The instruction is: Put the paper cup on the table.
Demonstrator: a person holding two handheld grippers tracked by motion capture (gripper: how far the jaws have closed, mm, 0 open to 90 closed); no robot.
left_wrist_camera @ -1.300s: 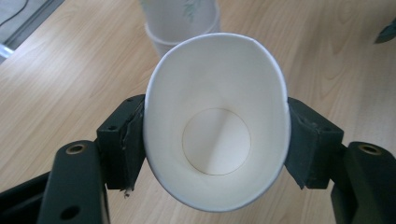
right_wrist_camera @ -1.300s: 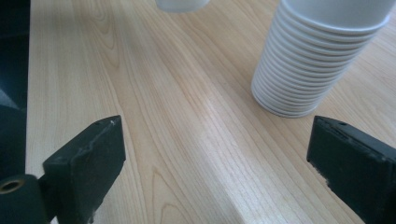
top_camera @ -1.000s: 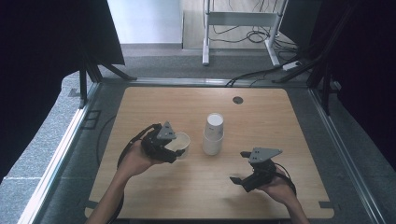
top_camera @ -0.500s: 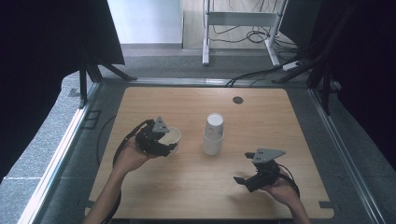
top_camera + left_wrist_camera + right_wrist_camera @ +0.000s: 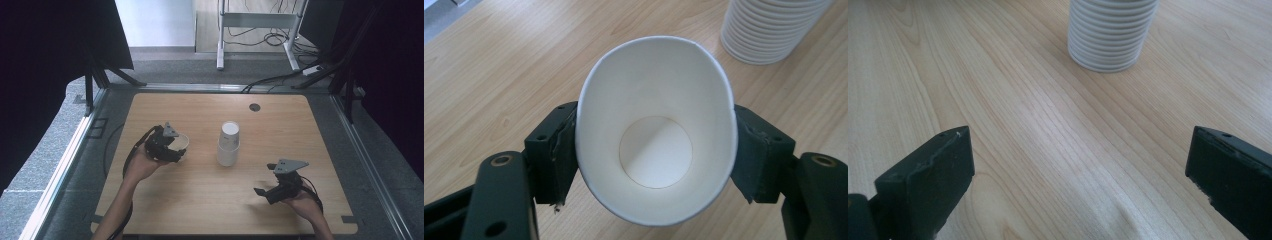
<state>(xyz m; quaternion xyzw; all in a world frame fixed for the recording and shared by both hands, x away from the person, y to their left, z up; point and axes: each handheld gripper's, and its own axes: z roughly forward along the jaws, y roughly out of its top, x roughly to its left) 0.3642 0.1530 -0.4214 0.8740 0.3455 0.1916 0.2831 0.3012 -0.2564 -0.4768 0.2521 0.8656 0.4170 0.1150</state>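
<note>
A single white paper cup sits between the jaws of my left gripper, left of the table's middle. In the left gripper view the cup is squeezed into an oval, mouth toward the camera, and both black pads press on its sides. These jaws have just been opening a little with the cup still between them. A stack of white paper cups stands mouth down at the table's middle, and its ribbed rims face my right gripper. My right gripper hovers open at the front right with bare wood between its fingers.
The wooden table has a dark cable hole near its far edge. A metal frame borders it on the left and right. Black curtains hang at both sides, and a stand's legs and cables lie on the floor behind.
My left gripper has carried the cup leftward and slightly lower, away from the stack. The right gripper has stayed where it was.
</note>
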